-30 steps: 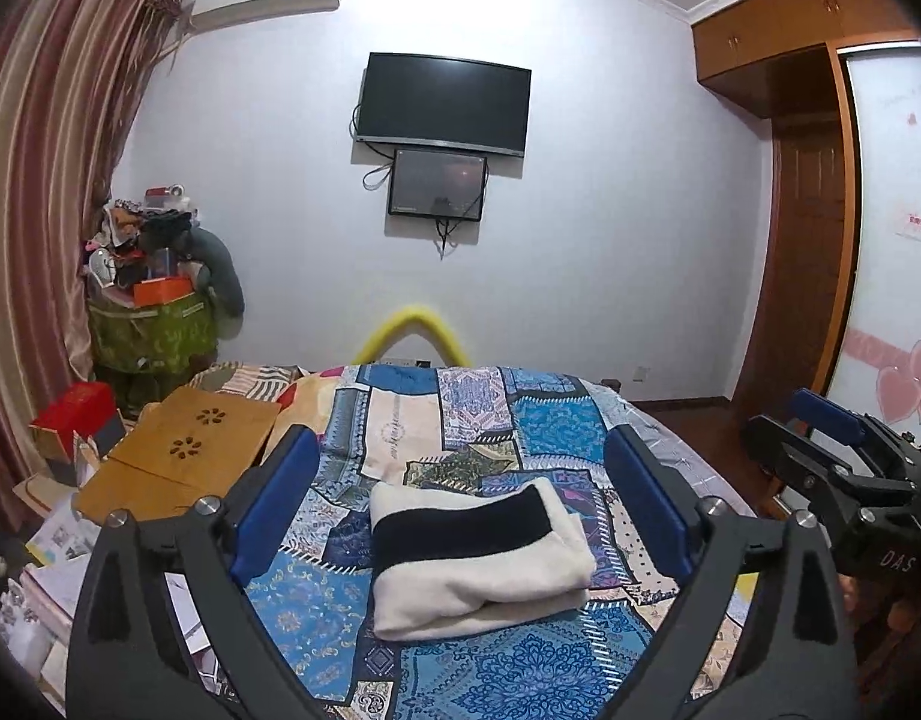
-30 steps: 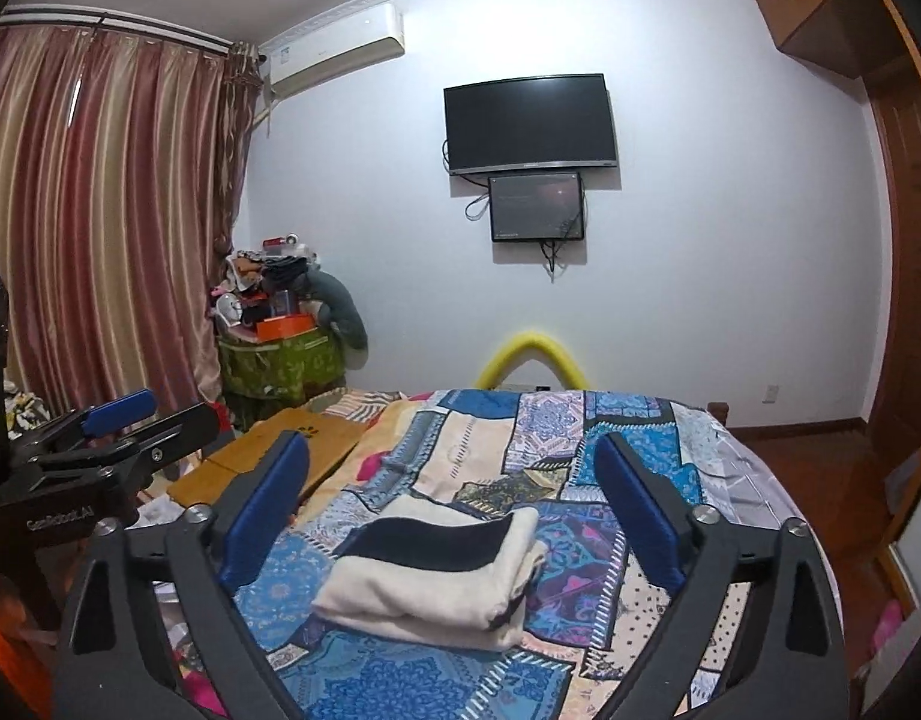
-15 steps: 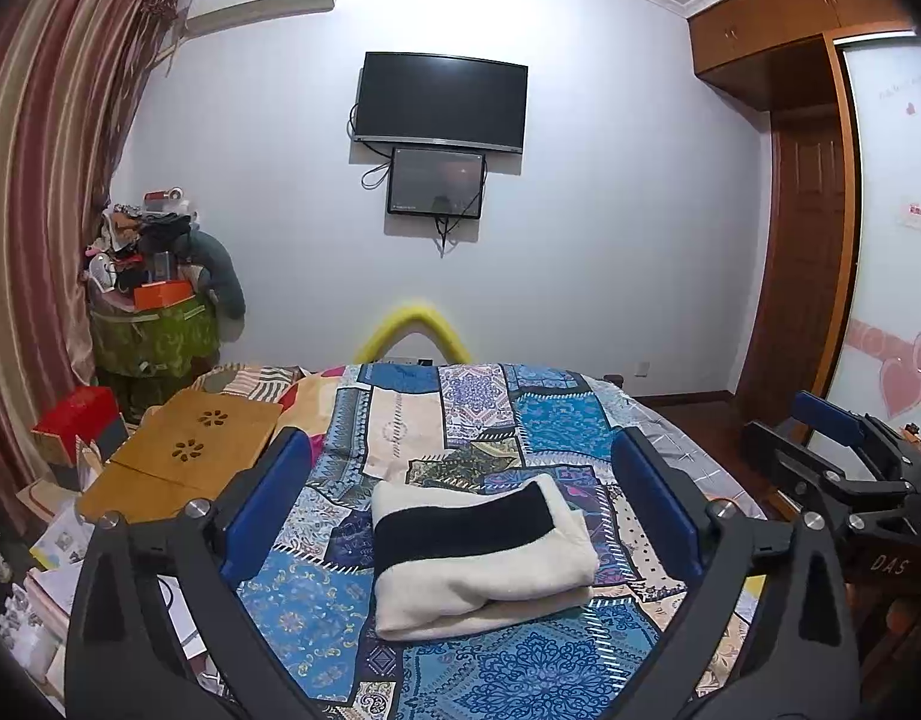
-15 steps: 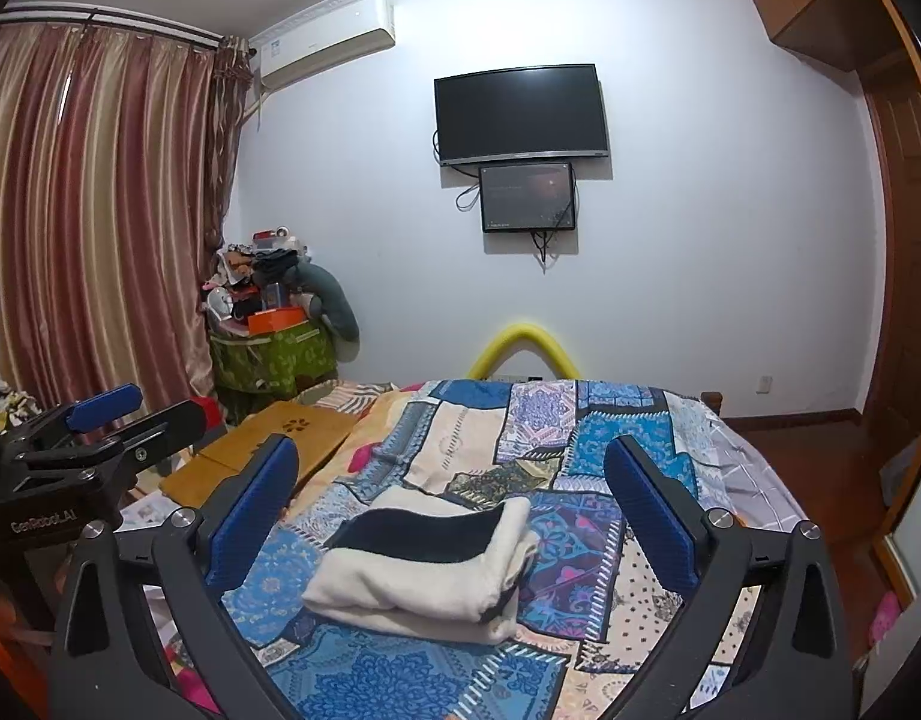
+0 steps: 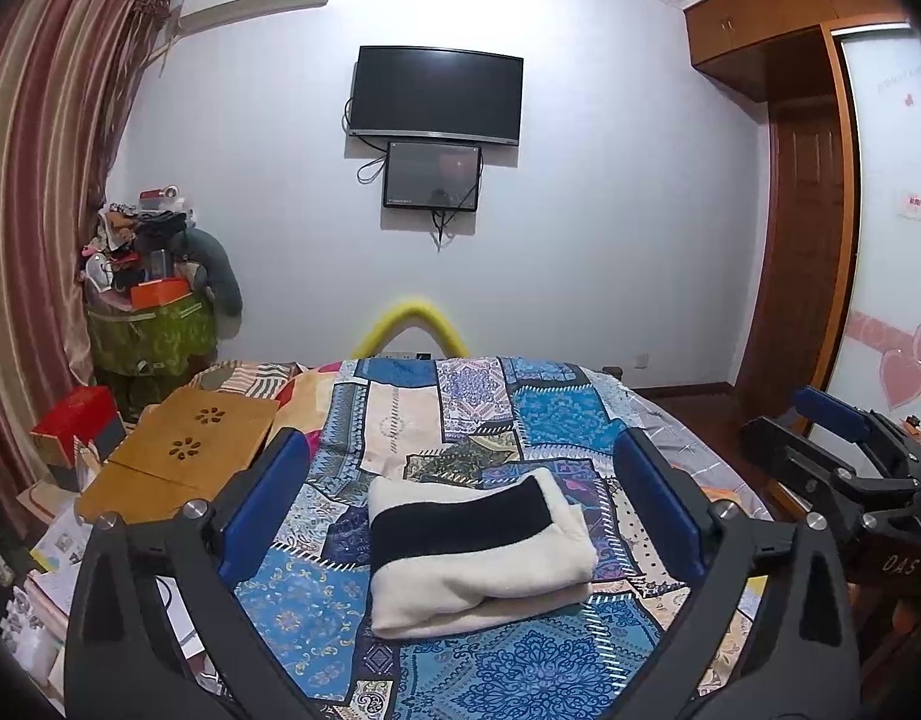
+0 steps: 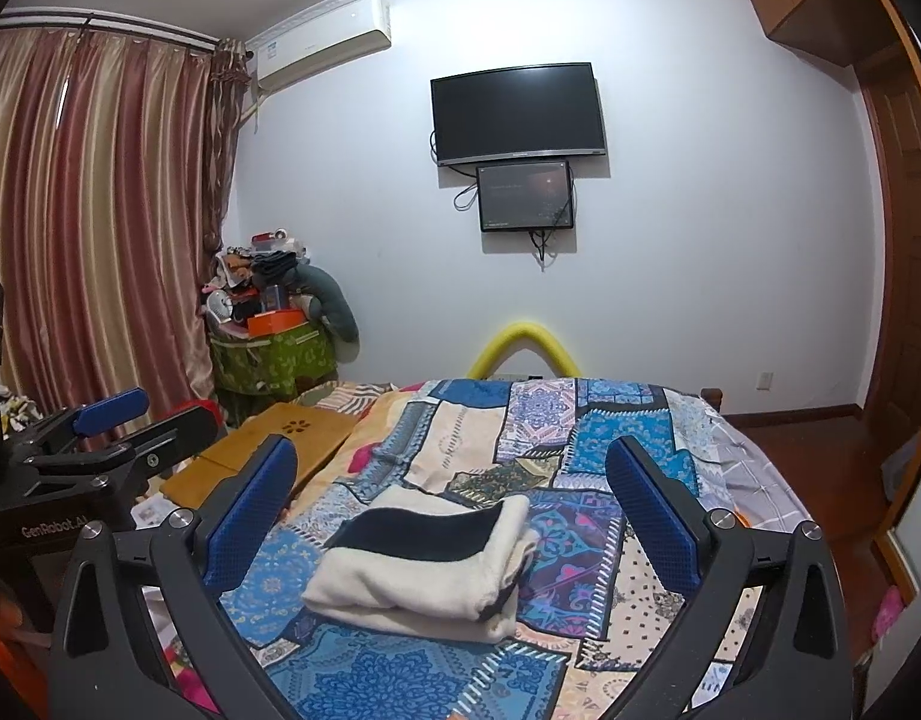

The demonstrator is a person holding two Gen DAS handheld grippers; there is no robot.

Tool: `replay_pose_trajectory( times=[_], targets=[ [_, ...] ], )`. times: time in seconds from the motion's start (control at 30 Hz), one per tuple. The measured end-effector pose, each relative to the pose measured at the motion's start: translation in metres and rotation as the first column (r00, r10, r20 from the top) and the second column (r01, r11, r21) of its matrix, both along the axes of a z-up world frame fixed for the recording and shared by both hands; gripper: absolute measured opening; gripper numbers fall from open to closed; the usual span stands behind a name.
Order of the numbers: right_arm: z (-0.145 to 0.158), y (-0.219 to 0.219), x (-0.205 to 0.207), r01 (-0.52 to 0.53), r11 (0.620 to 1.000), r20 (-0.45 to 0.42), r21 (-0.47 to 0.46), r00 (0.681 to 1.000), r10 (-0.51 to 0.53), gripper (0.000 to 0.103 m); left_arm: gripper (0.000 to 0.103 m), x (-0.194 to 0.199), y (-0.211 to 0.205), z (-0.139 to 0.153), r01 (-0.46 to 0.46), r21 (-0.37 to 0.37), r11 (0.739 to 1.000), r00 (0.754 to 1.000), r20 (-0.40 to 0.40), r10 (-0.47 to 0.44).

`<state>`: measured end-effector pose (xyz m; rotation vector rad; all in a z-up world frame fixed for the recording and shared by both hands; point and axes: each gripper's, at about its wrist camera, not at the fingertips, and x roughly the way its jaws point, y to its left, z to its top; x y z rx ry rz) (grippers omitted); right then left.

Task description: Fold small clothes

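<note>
Two grippers, both spread wide and holding nothing: left gripper [image 5: 460, 504] with its blue pads well apart on either side of the view, right gripper [image 6: 454, 507] likewise gaping and empty, each raised off the bed and clear of the cloth. Between and beyond the jaws, a cream fleece garment with a black band [image 5: 475, 552], already doubled into a thick, compact bundle, lying near the middle of the patchwork bedspread [image 5: 568, 414], folded edge toward the right, layered open edges low on the front. Seemingly at the finishing stage, so little left beyond checking and tidying. To do it well: keep both sets of jaws wide and away from the bundle unless a layer needs squaring; if so, come in low and level, pinch only the top layer at a corner, and draw it flush with the layers beneath without dragging the whole stack across the spread. Soft, bulky fleece likely to spring back, so press flat along the crease, not at the loose edge. Mind the wooden lap tray [image 5: 184, 450] just off the bed's left side and the right gripper's arm close at the right of the left wrist view. Nothing else on the bedspread near enough to snag.
</note>
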<state>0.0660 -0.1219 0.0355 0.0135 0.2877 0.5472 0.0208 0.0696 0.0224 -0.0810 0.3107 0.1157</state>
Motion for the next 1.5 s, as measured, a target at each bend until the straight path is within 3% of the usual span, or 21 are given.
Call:
replay_pose_trajectory(
  times=[1.5],
  targets=[
    [-0.0007,-0.0008,0.0,0.014,1.0,-0.026,0.001,1.0,-0.014,0.102,0.102,0.0035,-0.0021,0.0005,0.049,-0.016,0.999,0.999,-0.014,-0.049]
  ],
)
